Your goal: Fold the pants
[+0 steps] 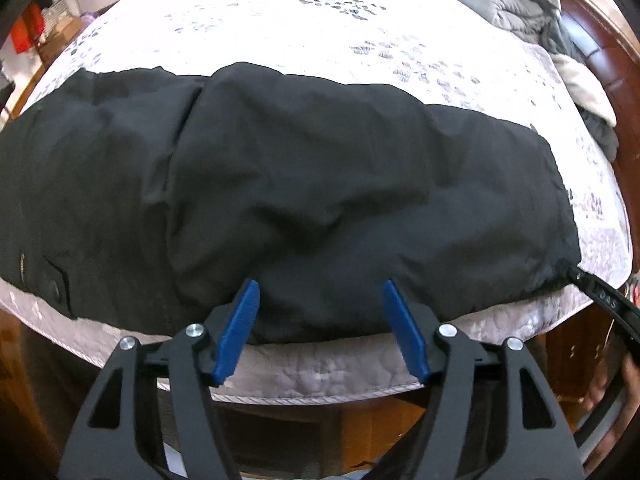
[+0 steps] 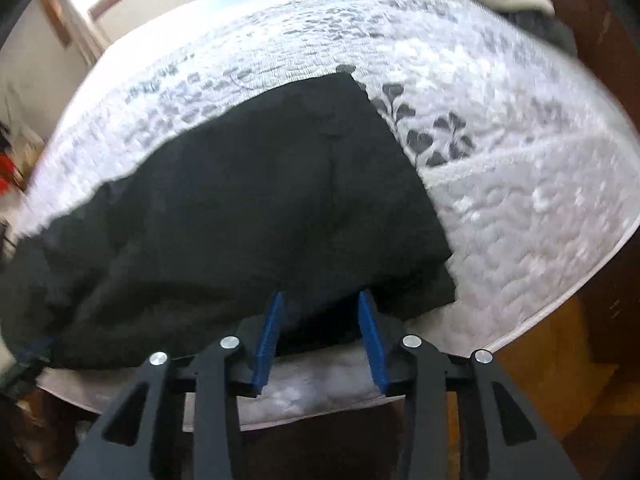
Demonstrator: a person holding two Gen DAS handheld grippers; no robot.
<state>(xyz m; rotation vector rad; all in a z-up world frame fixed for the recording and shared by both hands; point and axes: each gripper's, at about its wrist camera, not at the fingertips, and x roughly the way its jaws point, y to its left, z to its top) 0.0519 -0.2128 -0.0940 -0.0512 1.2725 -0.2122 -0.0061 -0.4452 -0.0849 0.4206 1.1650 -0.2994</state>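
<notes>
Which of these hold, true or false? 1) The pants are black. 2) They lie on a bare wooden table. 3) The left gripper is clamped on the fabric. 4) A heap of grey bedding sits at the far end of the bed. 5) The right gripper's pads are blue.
1) True: the pants are black.
2) False: they lie on a bed with a white patterned cover, near its front edge.
3) False: the left gripper stands open over the near edge of the cloth, nothing pinched.
4) True: the grey bedding is piled there.
5) True: the right gripper has blue pads.
</notes>
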